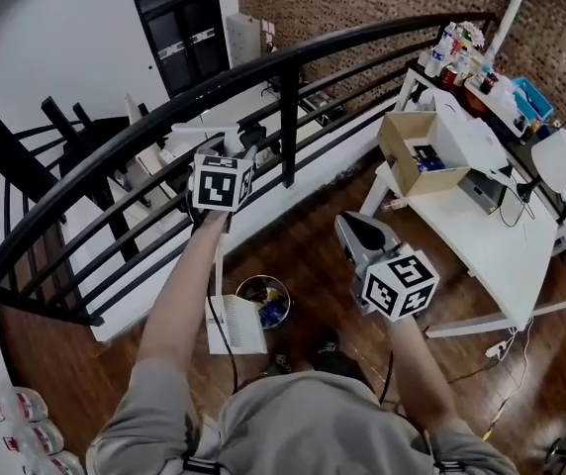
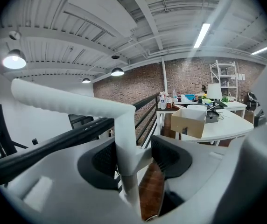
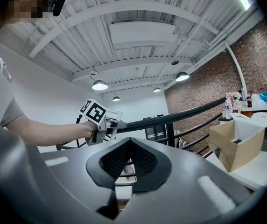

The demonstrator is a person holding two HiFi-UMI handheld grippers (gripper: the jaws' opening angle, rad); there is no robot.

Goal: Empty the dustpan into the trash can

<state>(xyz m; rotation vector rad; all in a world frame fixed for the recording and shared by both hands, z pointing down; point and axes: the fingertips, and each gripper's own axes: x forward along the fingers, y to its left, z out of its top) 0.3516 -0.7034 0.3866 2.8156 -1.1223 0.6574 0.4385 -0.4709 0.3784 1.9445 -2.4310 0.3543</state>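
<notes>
My left gripper (image 1: 234, 151) is raised near the black railing and is shut on the white dustpan handle (image 2: 124, 141), which stands upright between its pads (image 2: 106, 160). The handle's grip bar (image 2: 68, 102) runs off to the left. In the head view the long handle drops to the white dustpan (image 1: 235, 325), which hangs low beside the small round trash can (image 1: 263, 302) on the floor. The can holds blue and yellow scraps. My right gripper (image 1: 354, 228) floats to the right at waist height, shut, with nothing between its pads (image 3: 117, 160). The right gripper view also shows the left gripper (image 3: 101, 120).
A curved black railing (image 1: 283, 77) runs right in front, with stairs beyond at the left. A white table (image 1: 501, 236) with an open cardboard box (image 1: 417, 151) and bottles stands at the right. Cables (image 1: 506, 364) lie on the wooden floor, and plastic bottles (image 1: 26, 428) at the lower left.
</notes>
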